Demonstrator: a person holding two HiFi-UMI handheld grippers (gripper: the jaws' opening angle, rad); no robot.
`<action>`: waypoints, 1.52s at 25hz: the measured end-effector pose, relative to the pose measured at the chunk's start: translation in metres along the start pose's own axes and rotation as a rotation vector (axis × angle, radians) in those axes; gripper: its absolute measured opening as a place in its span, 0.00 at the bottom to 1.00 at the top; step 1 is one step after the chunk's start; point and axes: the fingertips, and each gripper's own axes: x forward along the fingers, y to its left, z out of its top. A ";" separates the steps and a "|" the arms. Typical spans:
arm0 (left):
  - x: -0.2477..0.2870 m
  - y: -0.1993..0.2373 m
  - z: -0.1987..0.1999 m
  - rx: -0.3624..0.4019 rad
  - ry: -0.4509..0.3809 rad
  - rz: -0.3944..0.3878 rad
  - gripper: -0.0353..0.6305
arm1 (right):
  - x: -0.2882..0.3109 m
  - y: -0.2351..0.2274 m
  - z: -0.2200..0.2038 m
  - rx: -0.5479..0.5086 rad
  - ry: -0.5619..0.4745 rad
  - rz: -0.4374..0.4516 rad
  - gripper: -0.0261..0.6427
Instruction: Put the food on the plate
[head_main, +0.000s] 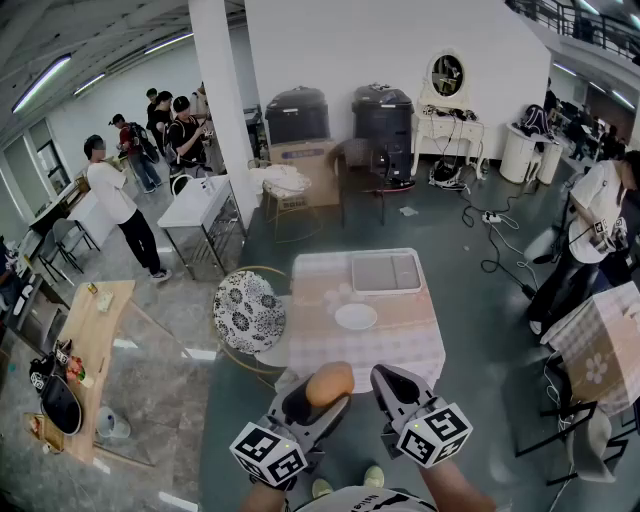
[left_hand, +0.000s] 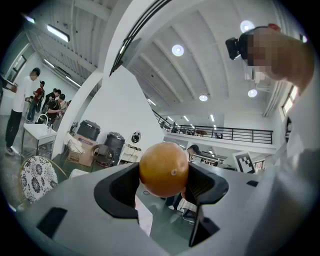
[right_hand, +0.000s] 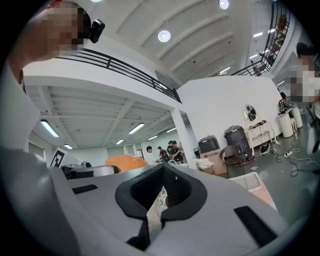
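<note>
Left gripper (head_main: 322, 392) jaws were clamped on the orange (left_hand: 163, 169). Right gripper (right_hand: 161, 187) jaws were pinched together, empty. The white plate (head_main: 355, 316) sat straight ahead on the table (head_main: 410, 345).

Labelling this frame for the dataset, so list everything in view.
fruit: one, orange, between the left gripper's jaws
plate: one, white, on the table, nothing on it
tray: one, grey, far end of the table
table: one, pink-and-white checked cloth, straight ahead
chair: one, black-and-white patterned seat, left of the table
bins: two, dark, by the back wall
cardboard box: one, brown, below the left bin
people: several, far left
left gripper: one, grey, shut on the fruit
right gripper: one, grey, jaws together, empty
</note>
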 end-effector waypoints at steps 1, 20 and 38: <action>0.001 0.000 0.000 0.001 0.000 -0.002 0.50 | 0.001 -0.001 0.000 0.000 0.000 -0.001 0.06; 0.000 0.001 -0.001 0.010 -0.005 0.015 0.50 | -0.006 -0.004 0.005 0.055 -0.046 0.020 0.06; 0.033 -0.014 -0.009 0.038 -0.009 0.071 0.50 | -0.023 -0.048 0.012 0.076 -0.060 0.032 0.06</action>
